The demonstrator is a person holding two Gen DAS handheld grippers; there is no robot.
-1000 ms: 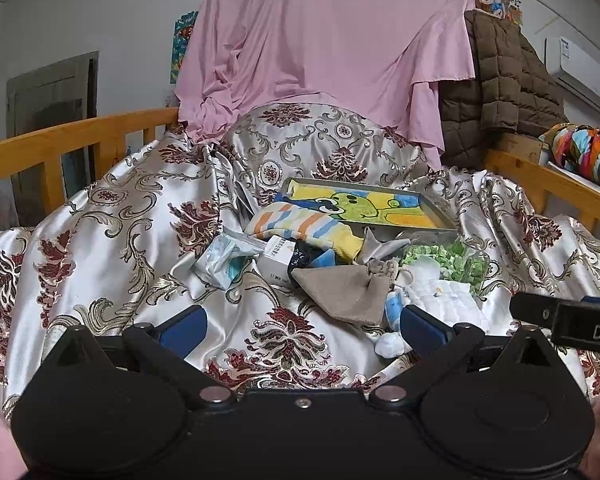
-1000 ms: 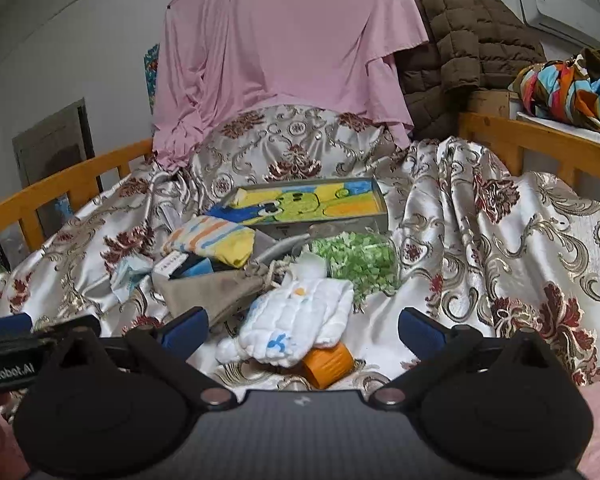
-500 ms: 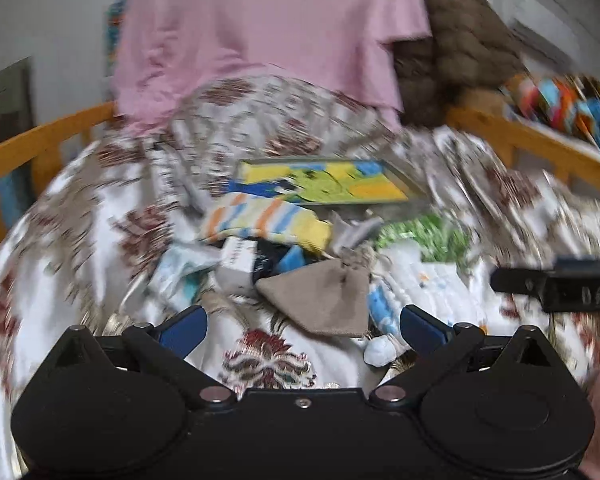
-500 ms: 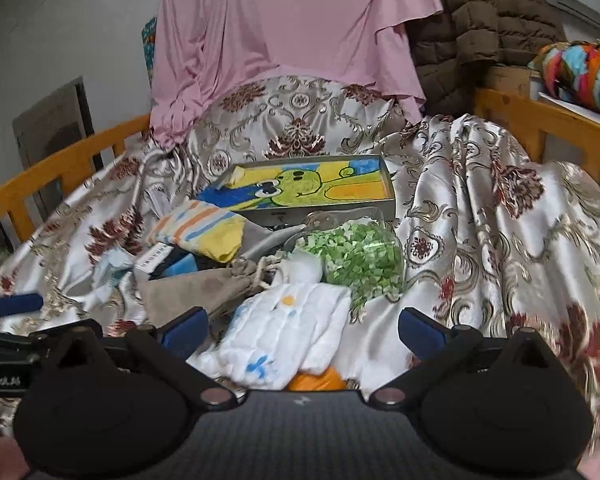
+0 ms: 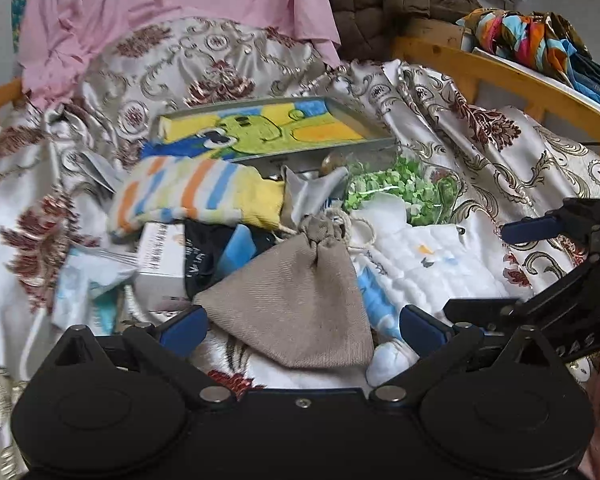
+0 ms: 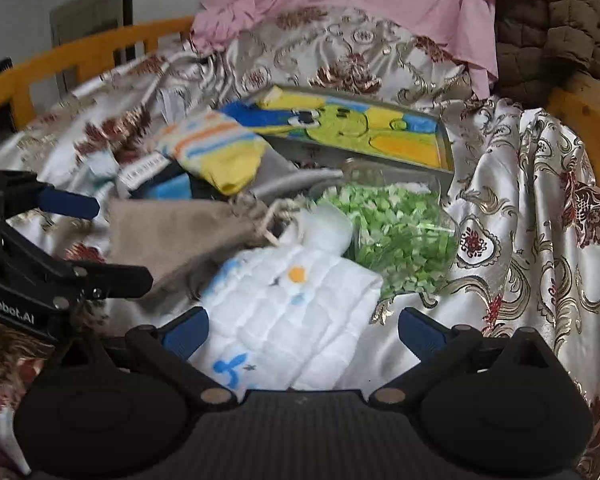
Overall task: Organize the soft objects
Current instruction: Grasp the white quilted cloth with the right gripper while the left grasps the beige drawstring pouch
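Beige drawstring pouch (image 5: 296, 300) lies on satin bedspread (image 5: 500, 148), between wide-open, empty left gripper (image 5: 302, 326) fingers. White quilted cloth (image 6: 288, 316) just beside it, between right gripper (image 6: 302, 330) fingers, also spread, gripping nothing. Striped sock (image 5: 192, 196) and tray (image 5: 364, 120) behind.

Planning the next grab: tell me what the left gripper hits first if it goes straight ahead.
Most likely the tan pouch: it lies between the open fingers of the left gripper, right ahead. Depth is unclear, so it may still be a little short of touching.
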